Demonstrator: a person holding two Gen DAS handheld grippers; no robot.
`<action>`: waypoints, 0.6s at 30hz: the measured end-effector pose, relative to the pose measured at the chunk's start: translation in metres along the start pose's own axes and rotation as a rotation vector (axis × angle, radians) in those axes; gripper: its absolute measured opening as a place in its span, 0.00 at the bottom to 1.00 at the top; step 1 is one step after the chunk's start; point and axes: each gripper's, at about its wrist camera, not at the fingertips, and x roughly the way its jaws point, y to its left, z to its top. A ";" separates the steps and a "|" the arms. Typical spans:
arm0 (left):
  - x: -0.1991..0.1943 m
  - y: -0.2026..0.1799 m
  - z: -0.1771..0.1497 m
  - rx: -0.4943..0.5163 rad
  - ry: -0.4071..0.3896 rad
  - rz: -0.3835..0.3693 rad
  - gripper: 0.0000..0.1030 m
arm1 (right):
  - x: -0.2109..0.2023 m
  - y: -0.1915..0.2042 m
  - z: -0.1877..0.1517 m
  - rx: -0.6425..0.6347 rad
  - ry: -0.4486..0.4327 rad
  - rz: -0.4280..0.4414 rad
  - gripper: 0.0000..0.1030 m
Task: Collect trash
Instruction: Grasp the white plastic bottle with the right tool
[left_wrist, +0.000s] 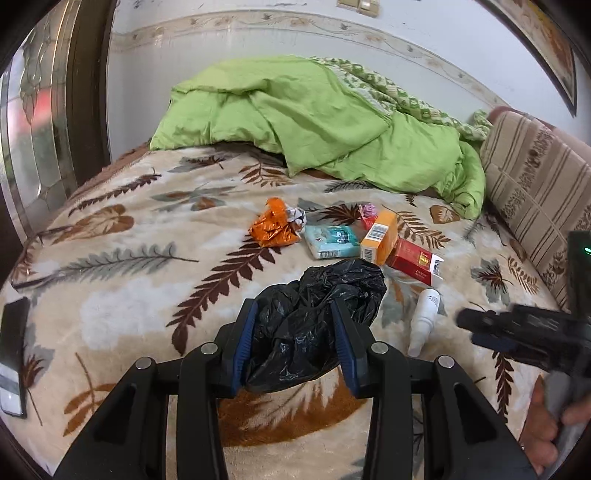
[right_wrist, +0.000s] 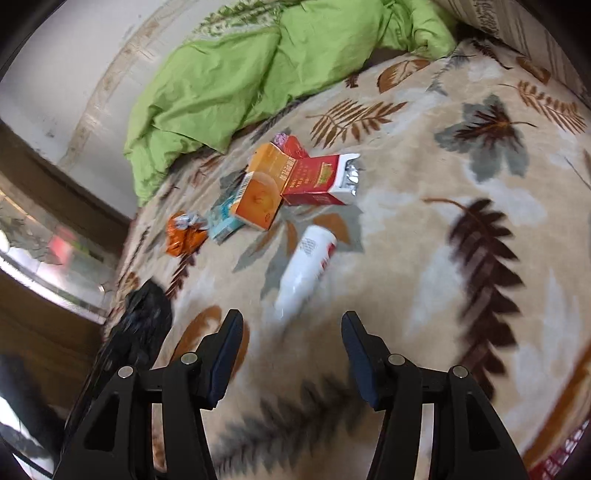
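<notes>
A crumpled black trash bag lies on the leaf-patterned bed blanket. My left gripper has its jaws on either side of the bag. Behind it lie an orange foil wrapper, a teal tissue pack, an orange box, a red cigarette pack and a white bottle. My right gripper is open and empty, just short of the white bottle. It also shows in the left wrist view at the right. The bag sits at its left.
A green duvet is heaped at the back of the bed. A striped cushion lines the right side. A dark phone lies at the left edge. A wall and a glass door stand at the left.
</notes>
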 end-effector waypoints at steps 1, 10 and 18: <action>0.002 0.001 0.000 -0.001 0.001 0.005 0.38 | 0.008 0.001 0.003 0.011 0.001 -0.021 0.57; 0.013 0.010 0.003 -0.017 0.014 -0.001 0.38 | 0.068 0.012 0.020 0.059 0.030 -0.137 0.43; 0.017 0.005 0.004 -0.006 0.016 0.002 0.38 | 0.056 0.023 0.012 -0.108 -0.055 -0.161 0.32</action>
